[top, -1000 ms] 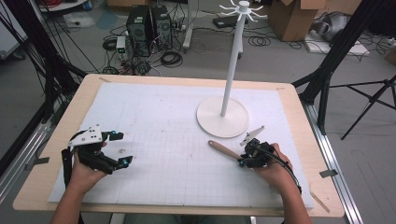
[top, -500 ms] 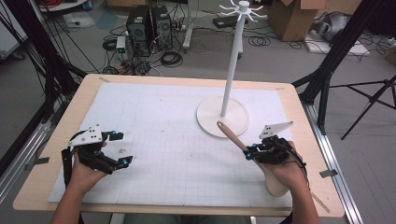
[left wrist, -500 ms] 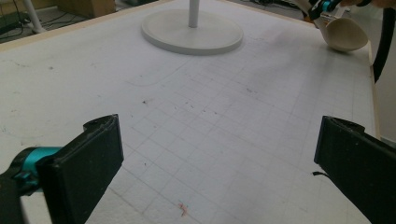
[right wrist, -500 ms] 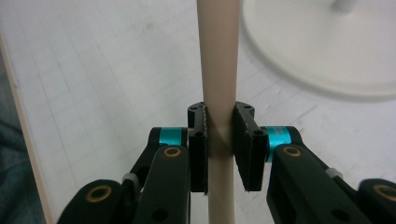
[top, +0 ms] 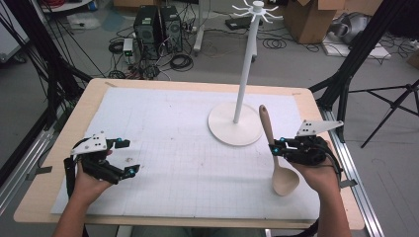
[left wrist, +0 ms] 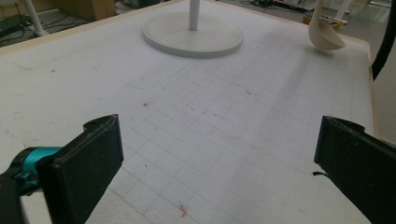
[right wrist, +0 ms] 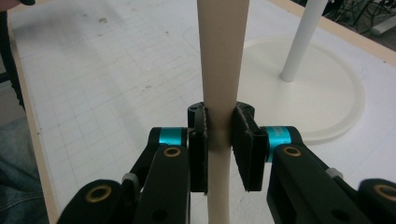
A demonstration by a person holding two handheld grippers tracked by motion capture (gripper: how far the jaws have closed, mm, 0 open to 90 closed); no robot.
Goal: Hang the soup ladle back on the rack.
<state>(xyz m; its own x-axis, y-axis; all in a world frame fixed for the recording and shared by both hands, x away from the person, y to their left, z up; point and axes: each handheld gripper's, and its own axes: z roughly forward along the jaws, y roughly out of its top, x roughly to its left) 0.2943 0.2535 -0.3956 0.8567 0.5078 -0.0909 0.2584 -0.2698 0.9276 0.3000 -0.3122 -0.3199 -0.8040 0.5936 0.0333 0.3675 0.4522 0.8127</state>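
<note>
— Two claws, one spoon, one stand: is that the whole count on the counter (top: 64, 148)?

— Yes. One wooden spoon (top: 277, 148), one white stand (top: 242, 94) with a round base and a ring of hooks at its top, and one white gridded mat (top: 183, 143) covering most of the counter.

— Where is the spoon?

— Gripped in the right claw (top: 272, 147), lifted off the mat near the right edge. Its handle points away toward the stand's base and its bowl hangs toward the person. In the right gripper view the jaws are clenched on the handle (right wrist: 219, 70) from both sides, partway along it.

— And the left claw (top: 126, 157)?

— Released. Its jaws stand wide apart with nothing between them, low over the front left of the mat. In the left gripper view the mat (left wrist: 210, 116) lies bare between them, the stand's base (left wrist: 192, 35) is ahead, and the spoon's bowl (left wrist: 324, 35) shows far off to the right.

— Anything in the way?

— The stand's pole rises just beside the spoon's handle tip; the base lies close to it. Beyond the counter are two computer towers (top: 155, 29), loose cables, cardboard boxes (top: 311, 17) and black tripod legs (top: 390, 98) on the floor.
</note>
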